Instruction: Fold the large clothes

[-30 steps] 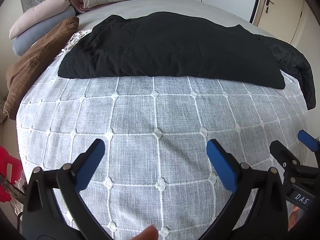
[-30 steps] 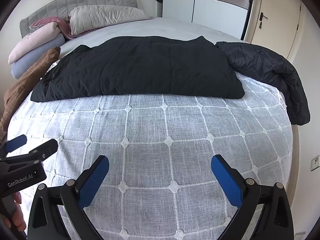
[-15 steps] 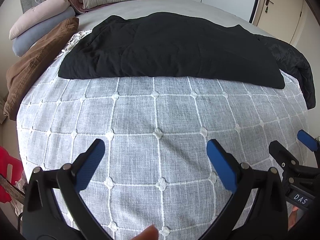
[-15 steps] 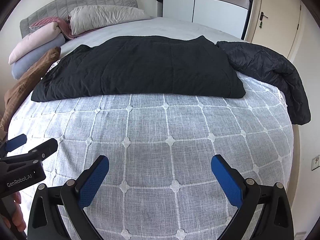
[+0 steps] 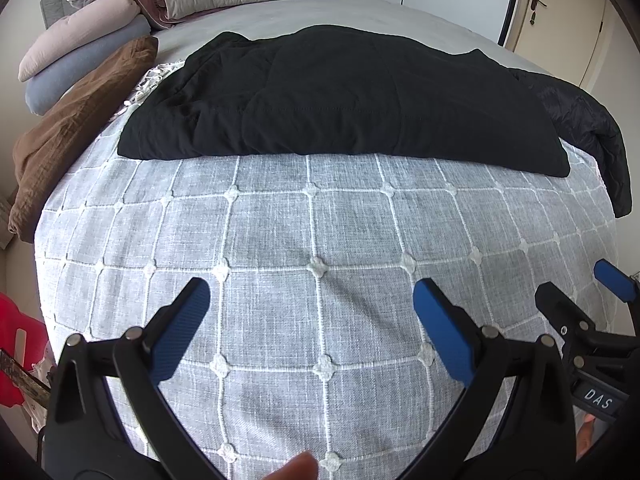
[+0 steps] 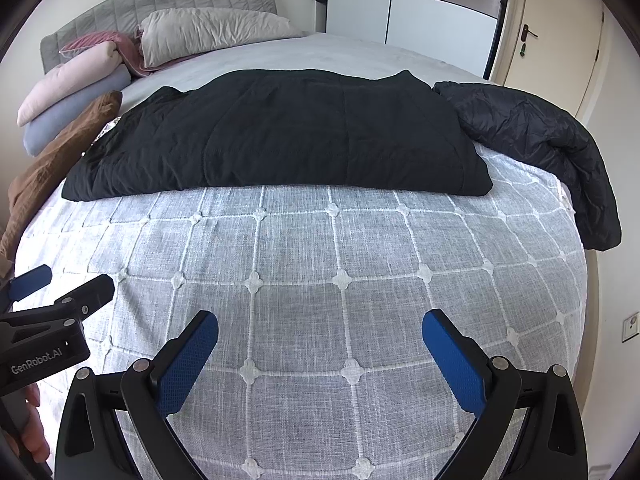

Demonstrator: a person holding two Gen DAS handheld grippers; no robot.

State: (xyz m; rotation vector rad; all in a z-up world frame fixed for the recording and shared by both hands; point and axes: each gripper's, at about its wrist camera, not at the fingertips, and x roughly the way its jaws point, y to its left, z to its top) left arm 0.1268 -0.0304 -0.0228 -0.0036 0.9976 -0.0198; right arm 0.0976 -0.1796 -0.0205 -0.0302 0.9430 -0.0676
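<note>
A large black quilted garment [image 5: 340,96] lies folded flat across the middle of the bed; it also shows in the right wrist view [image 6: 280,136]. A second black puffer jacket [image 6: 536,144] lies crumpled at the bed's right edge, touching the first, and shows in the left wrist view [image 5: 584,124]. My left gripper [image 5: 311,312] is open and empty over the grey checked bedspread [image 5: 320,240], well short of the garment. My right gripper [image 6: 320,344] is open and empty beside it. Each gripper appears at the edge of the other's view.
Folded pink, blue and brown bedding [image 6: 72,100] is stacked along the bed's left side. Pillows [image 6: 208,32] and a grey headboard are at the far end. A wardrobe and a door [image 6: 548,52] stand behind on the right. A red object [image 5: 16,344] sits low left.
Both grippers have shifted very slightly; the views are almost unchanged and both stay open.
</note>
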